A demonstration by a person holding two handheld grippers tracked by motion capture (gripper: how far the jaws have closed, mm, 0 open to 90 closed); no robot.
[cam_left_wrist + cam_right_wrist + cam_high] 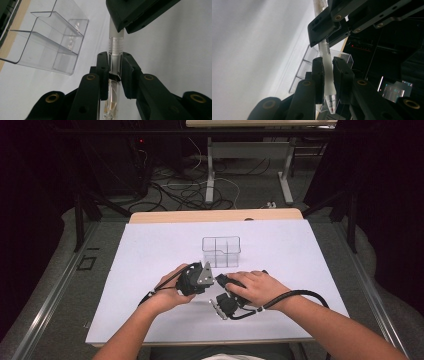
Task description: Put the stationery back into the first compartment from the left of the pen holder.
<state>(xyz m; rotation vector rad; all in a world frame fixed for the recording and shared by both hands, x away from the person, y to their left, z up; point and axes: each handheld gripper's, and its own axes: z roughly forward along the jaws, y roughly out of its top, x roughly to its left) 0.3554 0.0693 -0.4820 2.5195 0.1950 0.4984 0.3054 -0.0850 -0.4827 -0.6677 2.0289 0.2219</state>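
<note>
Near the middle of the table (150, 245), just before the clear 4-compartment organizer (221, 251), the left gripper (115, 65) clamps a pen's (115, 50) clear barrel and the right gripper (328, 72) clamps its frosted grip end

We see the white table sheet (150, 270) brightly lit from above, dark vignetted corners, and softly blurred close-up views.

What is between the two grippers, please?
A clear pen bridges them: the left gripper and the right gripper each clamp one part, seen in both gripper views.
</note>
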